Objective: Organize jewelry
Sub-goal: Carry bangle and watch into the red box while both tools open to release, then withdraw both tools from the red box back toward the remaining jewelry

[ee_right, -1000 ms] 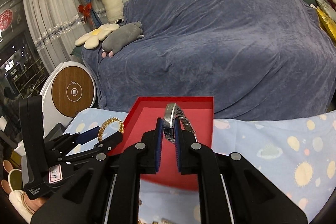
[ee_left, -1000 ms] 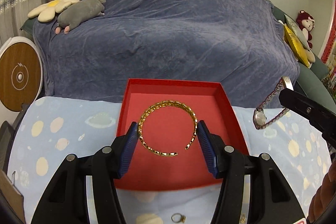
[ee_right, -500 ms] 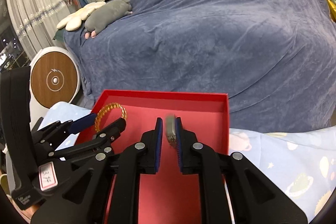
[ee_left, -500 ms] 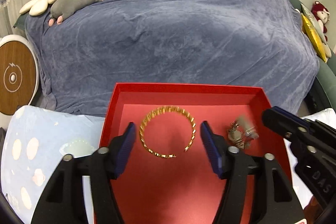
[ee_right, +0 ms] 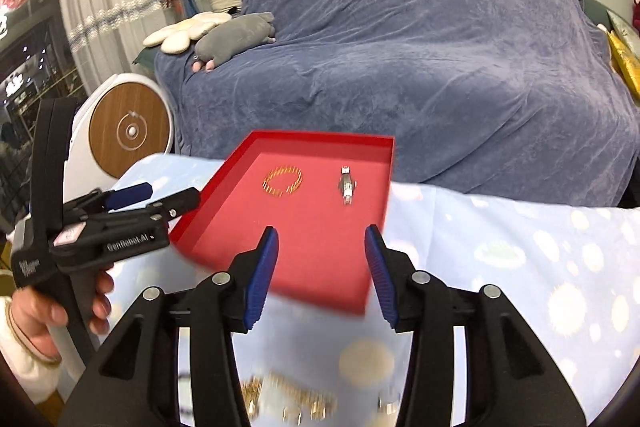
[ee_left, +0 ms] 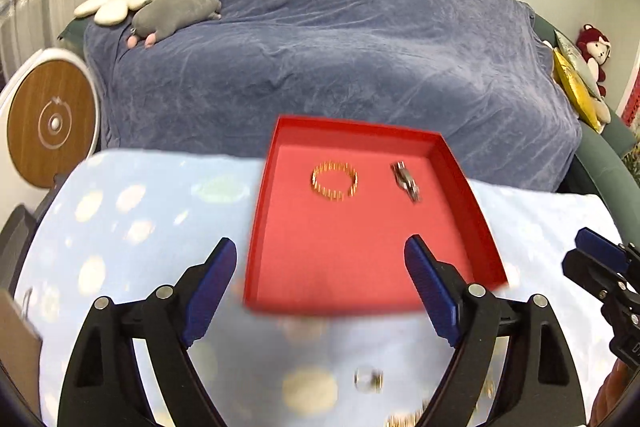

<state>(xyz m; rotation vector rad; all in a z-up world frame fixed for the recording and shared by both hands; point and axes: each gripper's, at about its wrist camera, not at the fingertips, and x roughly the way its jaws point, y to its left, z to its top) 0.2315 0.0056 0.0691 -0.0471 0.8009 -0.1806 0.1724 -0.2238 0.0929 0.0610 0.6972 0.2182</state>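
Observation:
A gold bangle (ee_left: pixel 334 181) (ee_right: pixel 282 180) and a silver watch (ee_left: pixel 406 182) (ee_right: pixel 347 187) lie side by side on the floor of the red tray (ee_left: pixel 476 211) (ee_right: pixel 224 207). My left gripper (ee_left: pixel 320 285) hangs over the tray's near edge, its jaws opening wide with nothing between them. My right gripper (ee_right: pixel 322 269) is also pulled back over the near edge, its jaws opening and empty. Several small gold and silver pieces (ee_right: pixel 288 403) lie blurred on the cloth close to me, among them a ring (ee_left: pixel 369 381).
A light blue patterned cloth (ee_left: pixel 132 227) covers the table. Behind it stands a sofa under a blue throw (ee_left: pixel 340 39) with plush toys (ee_left: pixel 176 13). A round wooden-faced device (ee_left: pixel 52 125) stands at the left. A hand (ee_right: pixel 44 311) holds the left gripper.
Both grippers carried their pieces over the tray, let go and drew back toward me. The bangle and watch now lie in the tray. Both pairs of jaws stand wider.

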